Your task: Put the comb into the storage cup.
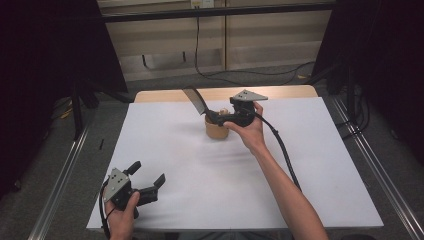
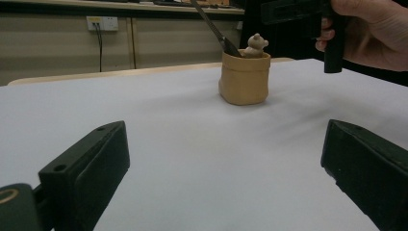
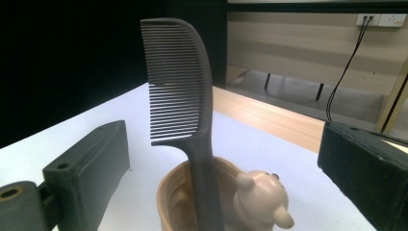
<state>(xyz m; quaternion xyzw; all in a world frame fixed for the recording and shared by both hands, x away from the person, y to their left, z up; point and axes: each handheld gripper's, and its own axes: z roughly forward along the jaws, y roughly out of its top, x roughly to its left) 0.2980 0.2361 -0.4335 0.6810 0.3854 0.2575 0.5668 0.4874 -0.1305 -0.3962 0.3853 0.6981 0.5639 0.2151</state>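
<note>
On the white table (image 1: 310, 190), the comb (image 3: 180, 86) stands in the cup (image 3: 175, 202) between the right gripper's (image 1: 220, 117) open jaws; light, stiff, best gripped by its handle.

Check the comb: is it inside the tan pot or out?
In. The comb stands handle-down in the tan pot, leaning beside the bear figure.

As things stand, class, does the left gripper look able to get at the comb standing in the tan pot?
Probably yes. The left gripper rests open near the table's front edge, with bare white tabletop between it and the pot. The comb leans out toward its side, though the right gripper hovers close by.
</note>
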